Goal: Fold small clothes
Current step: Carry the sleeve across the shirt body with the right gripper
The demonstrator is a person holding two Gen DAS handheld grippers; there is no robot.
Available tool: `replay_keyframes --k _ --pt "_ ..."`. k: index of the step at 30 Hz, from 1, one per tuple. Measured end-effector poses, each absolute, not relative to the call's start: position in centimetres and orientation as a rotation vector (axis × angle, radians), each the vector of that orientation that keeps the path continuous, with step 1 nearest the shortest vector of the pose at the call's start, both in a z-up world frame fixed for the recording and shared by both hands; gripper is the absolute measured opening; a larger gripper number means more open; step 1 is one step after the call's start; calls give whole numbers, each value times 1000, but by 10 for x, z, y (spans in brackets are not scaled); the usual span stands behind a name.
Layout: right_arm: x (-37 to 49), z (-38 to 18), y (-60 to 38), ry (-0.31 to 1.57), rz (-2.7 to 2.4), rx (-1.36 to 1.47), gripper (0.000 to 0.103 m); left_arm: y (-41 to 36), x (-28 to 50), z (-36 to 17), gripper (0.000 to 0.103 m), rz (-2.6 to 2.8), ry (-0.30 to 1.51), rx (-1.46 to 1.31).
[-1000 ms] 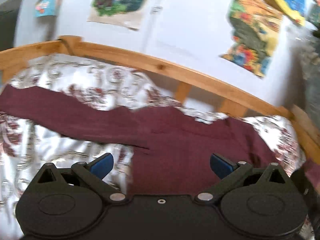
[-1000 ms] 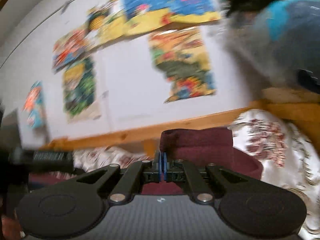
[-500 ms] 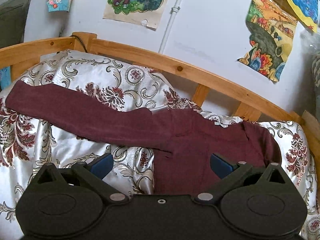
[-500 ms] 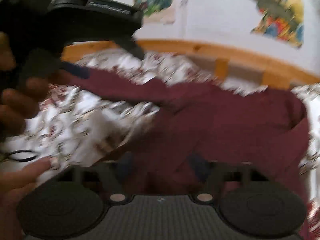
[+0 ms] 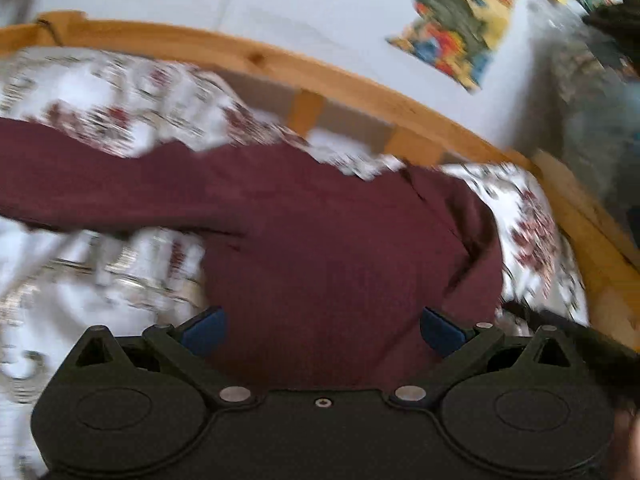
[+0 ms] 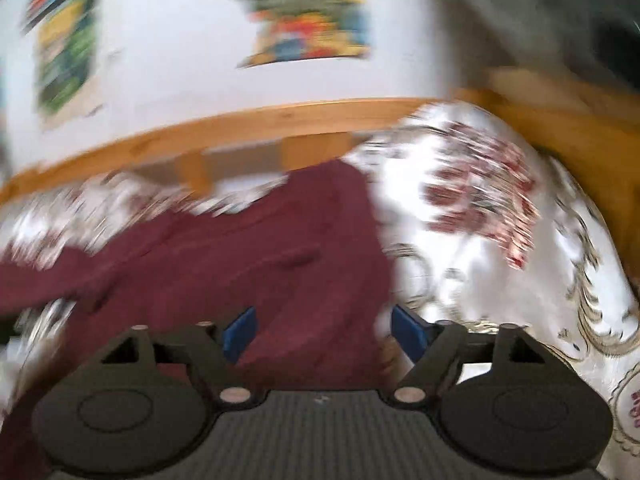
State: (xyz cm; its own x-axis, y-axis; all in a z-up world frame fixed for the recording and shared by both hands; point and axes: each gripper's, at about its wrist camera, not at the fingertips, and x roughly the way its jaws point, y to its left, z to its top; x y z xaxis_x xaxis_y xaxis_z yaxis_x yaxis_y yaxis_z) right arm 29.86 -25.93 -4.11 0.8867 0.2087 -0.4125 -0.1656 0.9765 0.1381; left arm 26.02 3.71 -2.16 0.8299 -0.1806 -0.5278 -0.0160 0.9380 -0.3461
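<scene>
The wooden bed frame [image 5: 360, 80] encloses a glossy white bedspread [image 5: 120, 292] with a dark red floral and scroll pattern, and on that bedspread lies the maroon garment [image 5: 340, 248], the only clothing I can see inside the frame. It is spread out flat, its body in front of me and one long sleeve stretched away to the left; the right side is folded in over the body. The cloth is matte and soft-looking, plain in colour, with shallow creases. My left gripper [image 5: 322, 330] hangs above the garment's body with its blue pads wide apart and empty. My right gripper [image 6: 320, 330] is over the garment's right edge, pads also well apart, nothing pinched. Both views are blurred. Colourful paper drawings [image 6: 308, 12] hang on the white wall.
</scene>
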Motion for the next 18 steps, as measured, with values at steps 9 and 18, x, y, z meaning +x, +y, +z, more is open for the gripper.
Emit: replay_keyframes --k 9,18 --pt "378 -48 -292 400 188 193 63 -18 288 -59 102 -114 667 -48" --pt "416 -51 -281 388 238 175 9 -31 291 -77 102 -95 708 26"
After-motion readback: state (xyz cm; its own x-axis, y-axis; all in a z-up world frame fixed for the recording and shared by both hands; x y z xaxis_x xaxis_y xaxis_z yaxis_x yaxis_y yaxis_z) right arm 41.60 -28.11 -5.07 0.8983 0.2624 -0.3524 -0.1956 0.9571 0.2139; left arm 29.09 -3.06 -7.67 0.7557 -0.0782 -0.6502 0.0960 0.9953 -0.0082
